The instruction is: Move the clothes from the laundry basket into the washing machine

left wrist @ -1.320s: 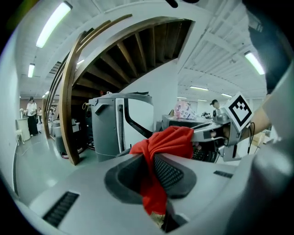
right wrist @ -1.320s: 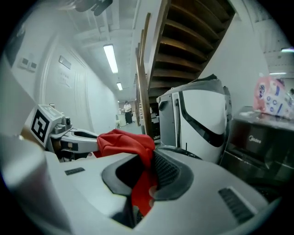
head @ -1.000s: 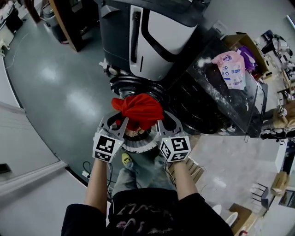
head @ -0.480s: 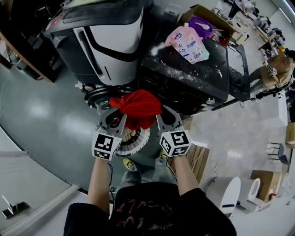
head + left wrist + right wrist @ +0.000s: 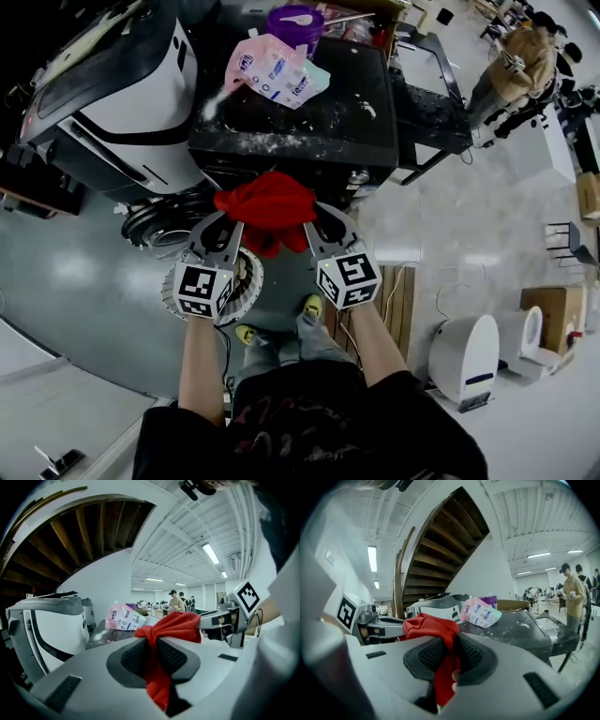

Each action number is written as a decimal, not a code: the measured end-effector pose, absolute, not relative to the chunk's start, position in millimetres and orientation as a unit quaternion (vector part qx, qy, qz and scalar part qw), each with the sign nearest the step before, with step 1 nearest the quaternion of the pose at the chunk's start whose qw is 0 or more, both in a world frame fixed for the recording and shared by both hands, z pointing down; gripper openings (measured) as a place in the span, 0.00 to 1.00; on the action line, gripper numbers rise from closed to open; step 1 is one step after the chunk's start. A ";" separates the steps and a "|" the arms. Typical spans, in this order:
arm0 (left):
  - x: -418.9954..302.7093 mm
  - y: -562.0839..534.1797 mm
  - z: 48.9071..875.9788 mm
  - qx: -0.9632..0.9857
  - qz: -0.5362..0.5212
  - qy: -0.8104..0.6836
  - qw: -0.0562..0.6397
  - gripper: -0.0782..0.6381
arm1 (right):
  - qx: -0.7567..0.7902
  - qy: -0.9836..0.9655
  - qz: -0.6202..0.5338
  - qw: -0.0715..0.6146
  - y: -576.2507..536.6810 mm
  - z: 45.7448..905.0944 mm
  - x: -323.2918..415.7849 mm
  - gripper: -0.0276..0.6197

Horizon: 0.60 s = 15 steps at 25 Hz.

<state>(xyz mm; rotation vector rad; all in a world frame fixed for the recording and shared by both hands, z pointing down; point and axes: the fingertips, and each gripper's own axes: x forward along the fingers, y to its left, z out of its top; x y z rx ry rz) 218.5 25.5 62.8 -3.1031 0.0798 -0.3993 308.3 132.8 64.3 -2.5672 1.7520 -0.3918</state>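
The bunched red cloth, pinched between the left gripper and the right gripper, now hangs before the black box-shaped unit with a powder-dusted top — no longer before the white-and-grey machine, which now sits at the upper left. The round white ribbed basket now lies under the left gripper, not between the two — and the pink printed pouch is now straight ahead.

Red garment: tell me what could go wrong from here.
1. The left gripper and right gripper each pinch only a thin fold of the red garment; one slip could leave it dangling.
2. Loose cloth hangs below the fingers and could catch on the black unit.
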 end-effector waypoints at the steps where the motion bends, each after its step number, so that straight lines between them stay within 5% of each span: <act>1: 226.9 32.5 62.0 -0.992 -0.127 0.025 0.005 0.21 | -0.820 0.559 -0.126 0.006 139.6 63.9 316.5 0.14; 15: 270.6 47.6 84.7 -0.990 -0.136 -0.025 -0.005 0.21 | -0.846 0.514 -0.140 0.020 157.6 85.8 359.7 0.14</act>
